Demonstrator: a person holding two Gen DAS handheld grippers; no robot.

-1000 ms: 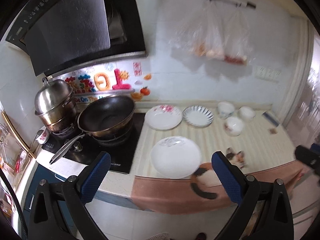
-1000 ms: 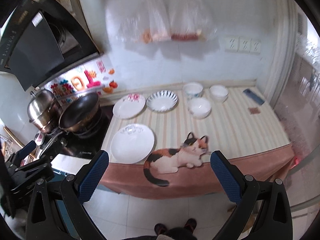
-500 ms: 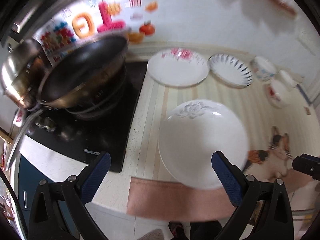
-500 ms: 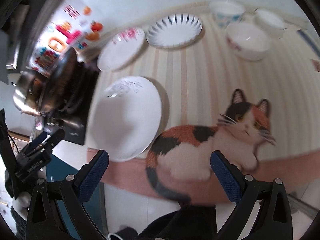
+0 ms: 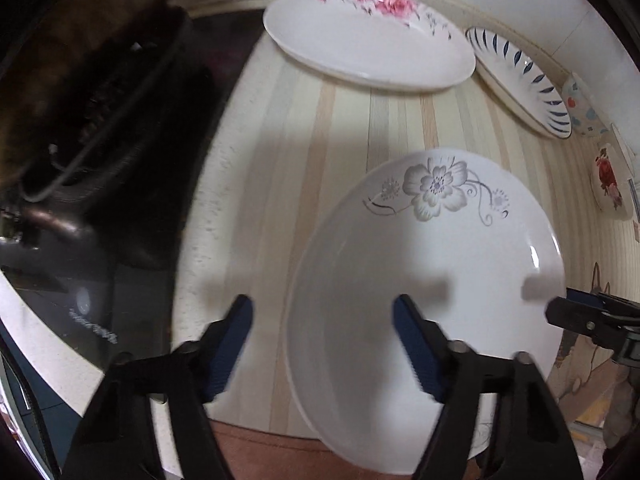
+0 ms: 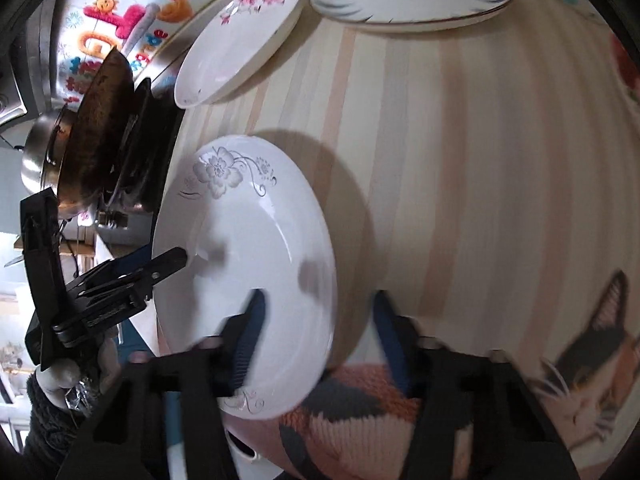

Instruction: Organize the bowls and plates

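Blue-padded left gripper [image 5: 322,342] and right gripper [image 6: 318,330], both spread wide, straddle opposite rims of the grey-flower plate [image 5: 432,264] at the countertop's [image 5: 280,160] front edge. Pink-flower plate [image 5: 368,36] and blue-striped plate [image 5: 520,80] along the back edge.

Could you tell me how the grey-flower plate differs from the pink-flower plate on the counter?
The grey-flower plate carries a pale grey blossom with curling stems; the pink-flower plate carries pink blossoms. The grey-flower plate lies at the counter's near edge, with the left gripper and right gripper open astride its opposite rims, while the pink-flower plate sits by the back wall, beside the stove, with no gripper near. Both are white, round, shallow and empty.
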